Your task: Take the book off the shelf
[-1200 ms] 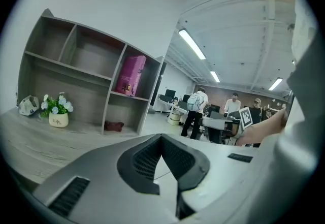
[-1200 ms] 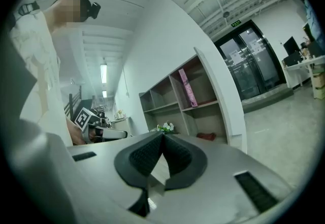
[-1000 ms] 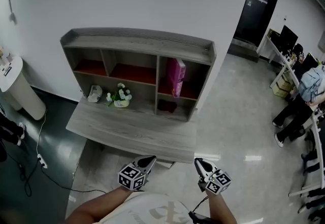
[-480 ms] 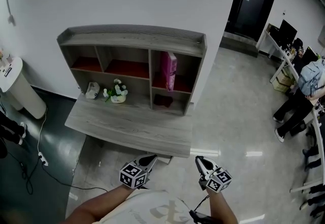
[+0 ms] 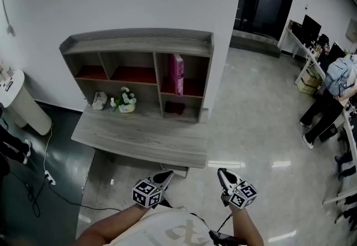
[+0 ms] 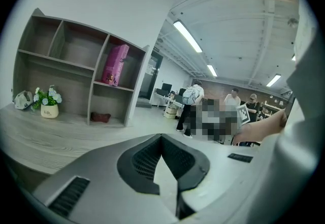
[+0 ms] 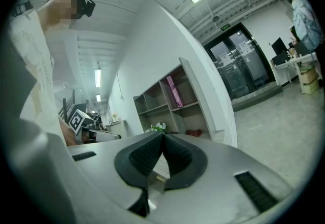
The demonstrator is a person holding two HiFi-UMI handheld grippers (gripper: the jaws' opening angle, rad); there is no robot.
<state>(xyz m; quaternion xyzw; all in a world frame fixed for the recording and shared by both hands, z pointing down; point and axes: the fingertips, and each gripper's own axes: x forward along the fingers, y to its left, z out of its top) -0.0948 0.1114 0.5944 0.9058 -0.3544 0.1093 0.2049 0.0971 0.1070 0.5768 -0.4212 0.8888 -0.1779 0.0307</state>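
A pink book (image 5: 177, 73) stands upright in the upper right compartment of the grey wooden shelf unit (image 5: 139, 44); it also shows in the left gripper view as the book (image 6: 116, 64) and in the right gripper view as the book (image 7: 174, 91). My left gripper (image 5: 165, 174) and right gripper (image 5: 221, 173) hang low in the head view, well short of the desk's front edge and far from the book. Both are shut with nothing between their jaws, as the left gripper (image 6: 161, 137) and right gripper (image 7: 162, 135) show close up.
A grey desk top (image 5: 139, 139) juts out below the shelf. A small flower pot (image 5: 126, 101), a white object (image 5: 99, 100) and a dark red item (image 5: 174, 107) sit in the lower bays. A white bin (image 5: 19, 102) stands left; people (image 5: 329, 94) and desks are at the right.
The shelf unit has drifted left and slightly farther in the head view, and more of the dark doorway shows. Both grippers stay shut in about the same spot of the picture.
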